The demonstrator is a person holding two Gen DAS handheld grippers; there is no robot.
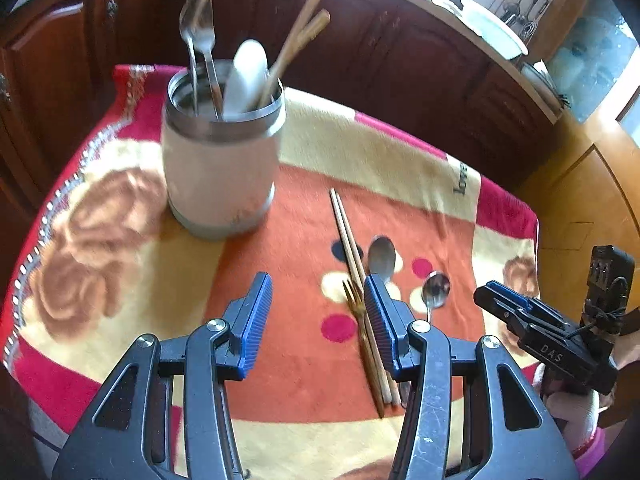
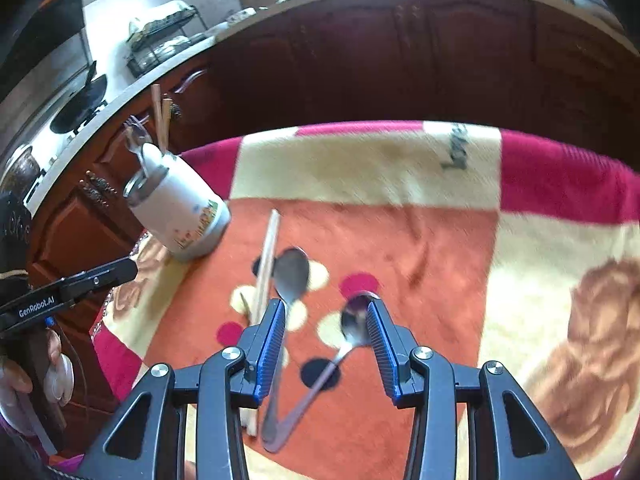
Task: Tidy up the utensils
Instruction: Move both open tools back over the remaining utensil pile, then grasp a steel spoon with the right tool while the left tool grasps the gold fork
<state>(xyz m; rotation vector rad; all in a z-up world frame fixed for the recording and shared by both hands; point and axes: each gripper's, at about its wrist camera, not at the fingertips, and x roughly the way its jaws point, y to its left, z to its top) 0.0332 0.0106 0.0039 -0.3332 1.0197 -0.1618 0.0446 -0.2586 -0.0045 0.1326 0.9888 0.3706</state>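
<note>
Fleecy blanket (image 1: 304, 360) in red, orange and cream is spread over the worktop, whose own surface is hidden beneath it; the far and right hems are seen to fall away toward dark wooden cabinets (image 1: 400, 60). Loose utensils are laid on the orange patch: a pair of chopsticks (image 1: 352, 248), a gold fork (image 1: 354, 300) lying against them, a larger spoon (image 1: 381, 258) and a smaller spoon (image 1: 435, 290). Much of this group is masked in the left wrist view, where the handles of both spoons and the lower part of the fork are covered by the right-hand finger of the left gripper (image 1: 318, 316). That gripper is held released above bare blanket, with nothing between its blue pads. A utensil holder (image 1: 220, 168) stands upright near the far left corner, well apart from the loose pieces, and a fork, a spoon, a white ladle and wooden sticks are stood in it; their lower ends are concealed by its wall. The right gripper (image 2: 326, 340) is held spread over the two spoons, the smaller spoon's handle lying between its fingers; contact cannot be judged through the blur. Open blanket is left between the holder and the chopsticks.
</note>
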